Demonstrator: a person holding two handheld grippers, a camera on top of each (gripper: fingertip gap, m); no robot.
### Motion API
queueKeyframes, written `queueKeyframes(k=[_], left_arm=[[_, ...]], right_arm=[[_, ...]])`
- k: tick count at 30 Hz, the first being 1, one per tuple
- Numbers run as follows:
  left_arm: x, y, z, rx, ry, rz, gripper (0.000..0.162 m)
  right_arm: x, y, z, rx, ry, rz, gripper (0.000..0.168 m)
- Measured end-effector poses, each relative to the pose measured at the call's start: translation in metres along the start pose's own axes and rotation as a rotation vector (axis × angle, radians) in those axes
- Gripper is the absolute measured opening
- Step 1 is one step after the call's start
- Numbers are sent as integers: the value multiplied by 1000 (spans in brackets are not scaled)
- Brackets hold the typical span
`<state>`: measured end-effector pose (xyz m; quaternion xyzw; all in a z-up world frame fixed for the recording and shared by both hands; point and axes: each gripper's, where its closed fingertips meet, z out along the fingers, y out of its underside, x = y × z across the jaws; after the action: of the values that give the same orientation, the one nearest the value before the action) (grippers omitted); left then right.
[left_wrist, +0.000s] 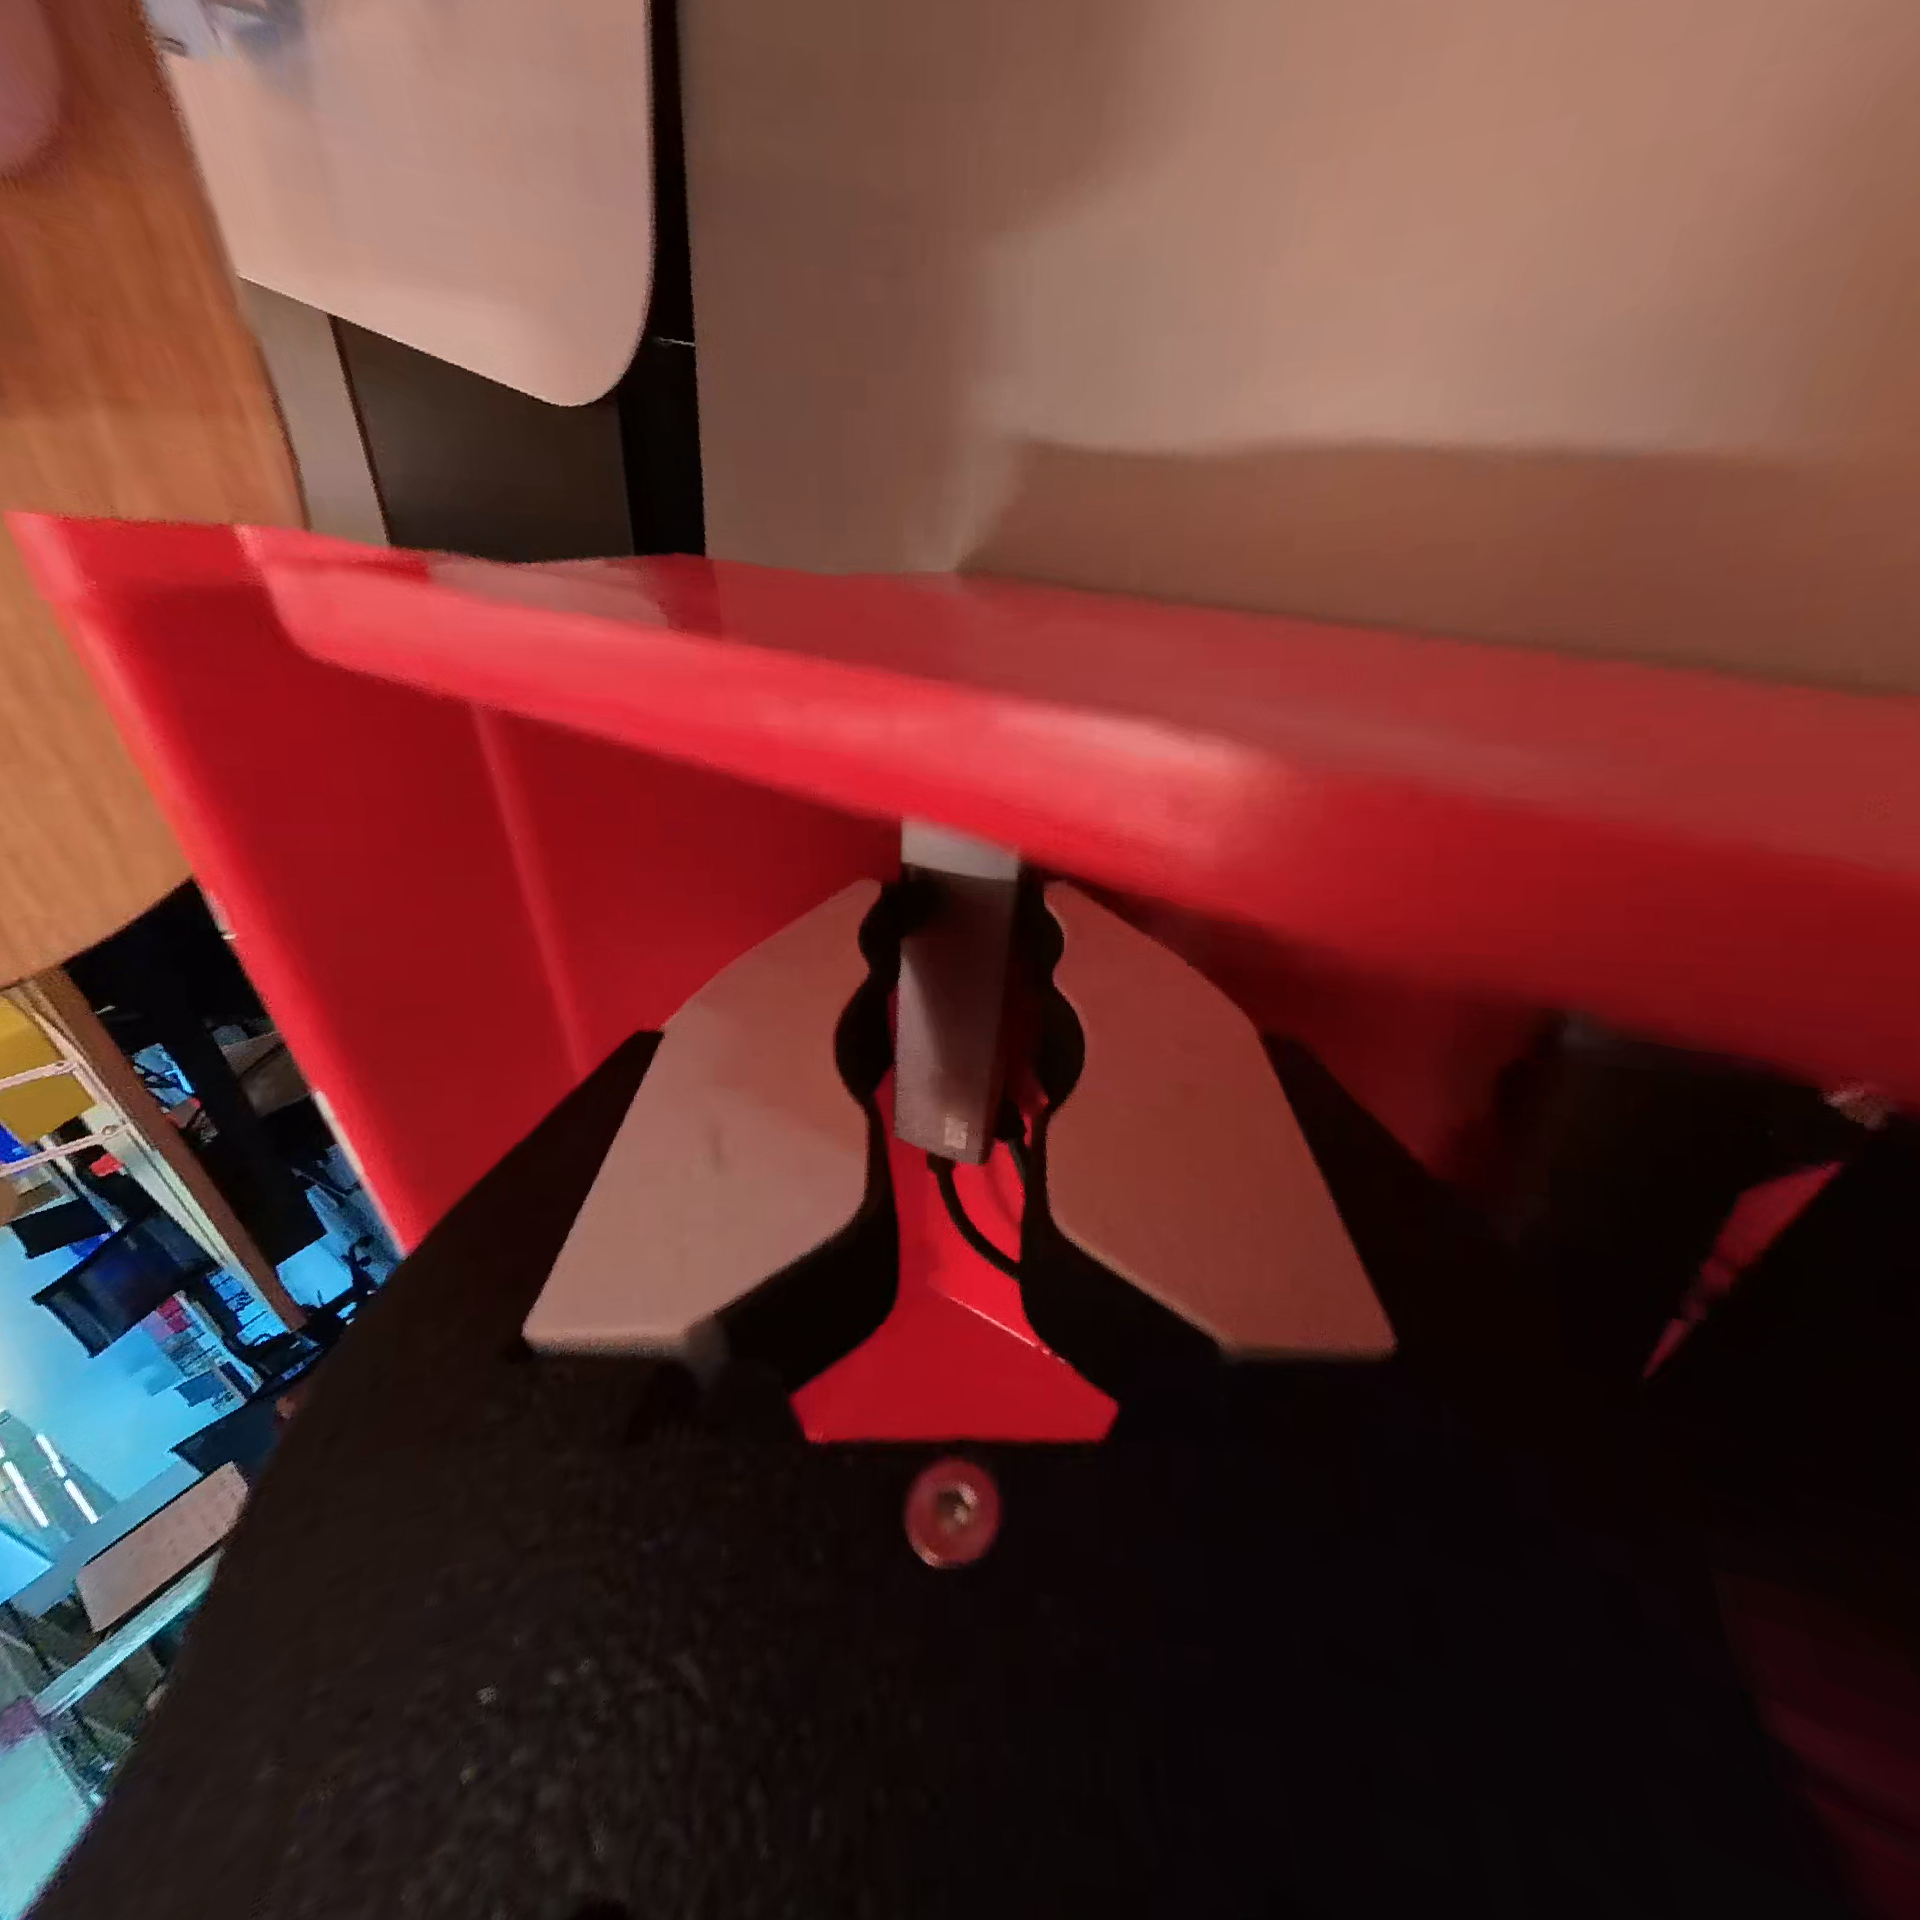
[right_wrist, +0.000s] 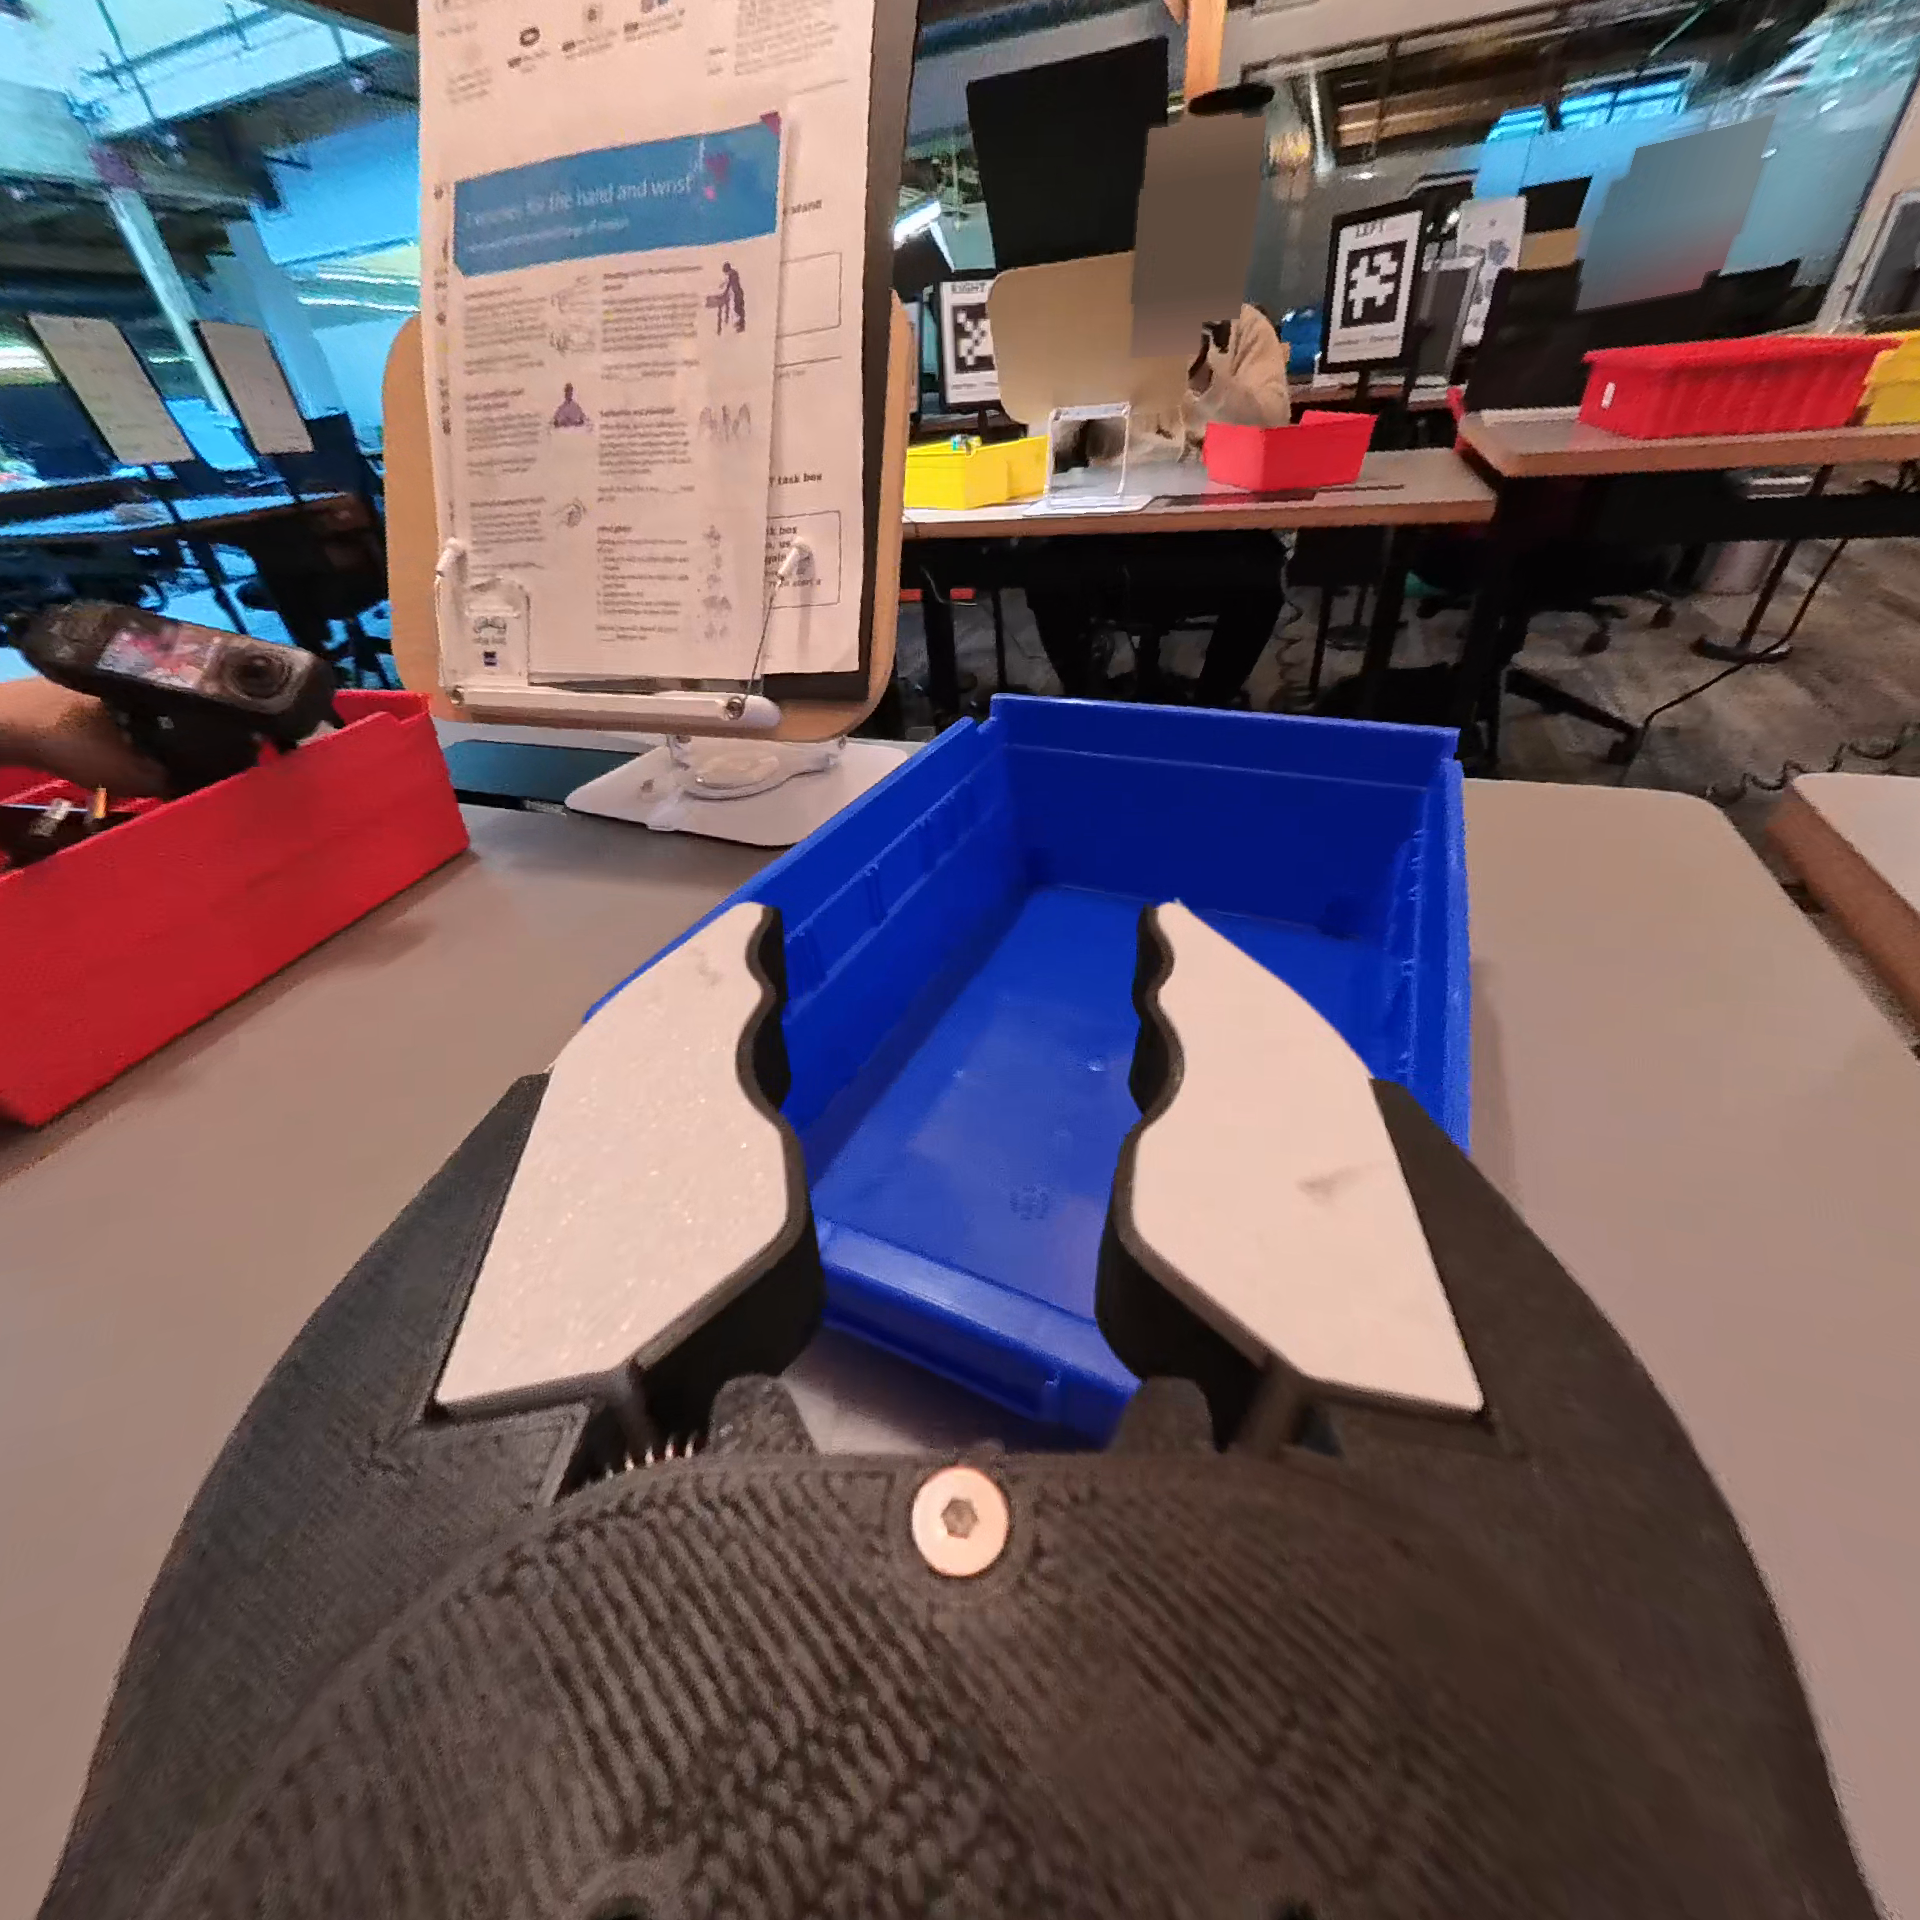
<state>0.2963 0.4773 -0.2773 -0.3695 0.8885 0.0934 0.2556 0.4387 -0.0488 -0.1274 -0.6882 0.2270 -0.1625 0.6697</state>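
Between left hand-held gripper fingers: grey bar

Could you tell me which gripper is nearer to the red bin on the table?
Left. The left gripper is down inside the red bin, shut on a small grey bar. The right gripper hangs open over the blue bin, off to the red bin's side.

**Left closed on a bar, right spread wide**

Left gripper: fingers drawn close, pinching a slim grey bar between the black wavy inner edges; tilted down into a red bin; gripped from behind by a hand in the right wrist view. Right gripper: level, pointing forward, grey-faced fingers well apart, nothing between them.
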Motion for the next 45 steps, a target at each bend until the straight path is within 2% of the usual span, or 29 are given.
queueKeyframes(k=[1,5,9,12,18,21,24,26,29,32,34,39,41,43,45], left_arm=[[-1,1,-2,6,-3,-3,22],[-11,2,-28,64,-62,-39,22],[-33,-3,-89,179,-208,-88,22],[-57,-5,-156,275,-379,-130,22],[-77,-24,-322,484,-756,-138,22],[-59,-50,-395,583,-914,-51,22],[-22,-86,-437,640,-996,79,22],[17,-115,-443,688,-974,172,22],[87,-157,-431,766,-891,262,22],[151,-189,-414,836,-843,272,22],[180,-202,-403,850,-845,254,22],[219,-222,-380,856,-878,191,22],[222,-225,-376,841,-908,184,22],[225,-226,-373,847,-917,176,23],[227,-227,-376,913,-886,115,25]], right_arm=[[0,2,0,-9,-6,5,65],[-3,-1,-1,-7,-9,0,64],[-16,-10,-2,11,-42,-20,63],[-33,-17,-1,31,-86,-22,63],[-88,-32,-1,64,-250,-11,63],[-121,-44,-6,99,-346,7,63],[-161,-59,-18,142,-459,39,62],[-189,-66,-27,156,-516,47,61],[-239,-72,-46,183,-619,46,61],[-271,-68,-59,173,-652,12,66],[-288,-69,-74,186,-713,29,63],[-298,-48,-85,135,-720,-1,31],[-289,-41,-81,118,-656,-37,15],[-283,-35,-79,76,-653,-84,13],[-282,-38,-83,130,-690,-143,10]])
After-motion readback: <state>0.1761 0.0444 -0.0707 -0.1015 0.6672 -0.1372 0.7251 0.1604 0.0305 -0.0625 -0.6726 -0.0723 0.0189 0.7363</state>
